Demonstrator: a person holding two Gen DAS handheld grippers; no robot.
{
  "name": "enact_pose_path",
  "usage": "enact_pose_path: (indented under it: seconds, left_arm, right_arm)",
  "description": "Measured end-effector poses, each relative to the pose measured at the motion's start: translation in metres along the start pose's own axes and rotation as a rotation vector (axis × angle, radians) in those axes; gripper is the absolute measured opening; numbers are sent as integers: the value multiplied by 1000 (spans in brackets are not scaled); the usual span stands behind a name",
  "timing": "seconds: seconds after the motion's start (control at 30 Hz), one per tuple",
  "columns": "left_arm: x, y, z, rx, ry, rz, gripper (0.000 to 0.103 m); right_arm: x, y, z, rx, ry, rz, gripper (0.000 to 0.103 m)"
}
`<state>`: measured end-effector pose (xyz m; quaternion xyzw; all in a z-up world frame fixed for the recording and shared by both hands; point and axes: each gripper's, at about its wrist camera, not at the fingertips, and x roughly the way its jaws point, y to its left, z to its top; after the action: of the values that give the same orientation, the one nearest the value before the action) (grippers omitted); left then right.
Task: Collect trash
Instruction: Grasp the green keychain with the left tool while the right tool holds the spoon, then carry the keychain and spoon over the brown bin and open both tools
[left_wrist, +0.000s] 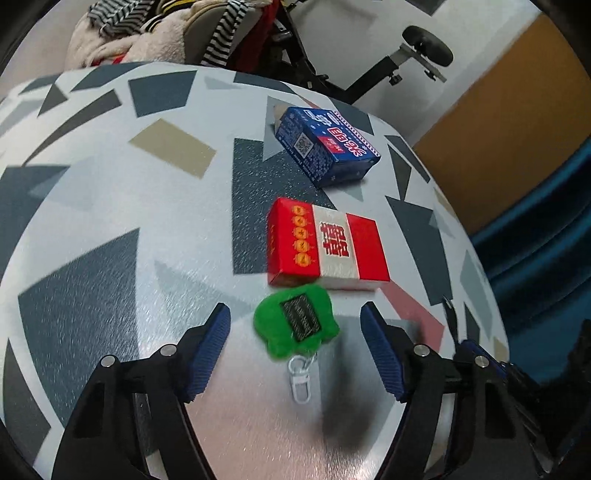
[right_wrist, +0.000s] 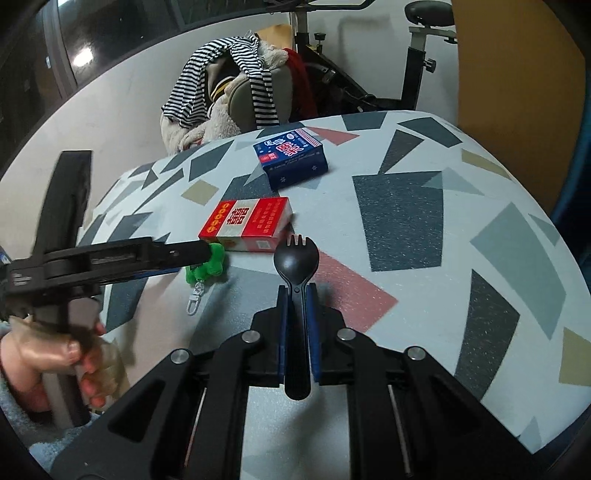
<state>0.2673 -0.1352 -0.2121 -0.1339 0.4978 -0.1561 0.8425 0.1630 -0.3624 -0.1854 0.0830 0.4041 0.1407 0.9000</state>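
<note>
A green felt keychain (left_wrist: 295, 321) with a white clasp (left_wrist: 301, 380) lies on the patterned table (left_wrist: 110, 184), just in front of a red box (left_wrist: 325, 243). My left gripper (left_wrist: 295, 314) is open, with a blue pad on each side of the keychain and neither touching it. A blue box (left_wrist: 327, 146) lies farther back. In the right wrist view my right gripper (right_wrist: 297, 291) is shut on the handle of a black spork (right_wrist: 293, 258), whose head points up above the table. There the left gripper's finger (right_wrist: 177, 253) reaches over the keychain (right_wrist: 210, 264), beside the red box (right_wrist: 247, 221) and the blue box (right_wrist: 291, 157).
A person's hand (right_wrist: 37, 354) holds the left gripper's handle at the table's left edge. Behind the table stand a chair heaped with striped clothes (right_wrist: 229, 85) and an exercise bike (right_wrist: 417, 55). A blue curtain (left_wrist: 535, 240) hangs past the right rim.
</note>
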Motion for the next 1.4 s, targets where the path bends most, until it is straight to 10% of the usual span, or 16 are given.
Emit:
enact_pose_path:
  seconds: [0.37, 0.9, 1.4]
  left_arm:
    - [5, -15, -1, 123, -2, 150, 38]
    - [-118, -10, -77, 329, -45, -29, 36]
    - [-163, 43, -202, 256, 43, -57, 37]
  right_arm:
    - [-8, -2, -1, 25, -3, -10, 13]
    - [-35, 24, -15, 9, 20, 81, 13]
    - [-65, 76, -67, -81, 76, 138, 13]
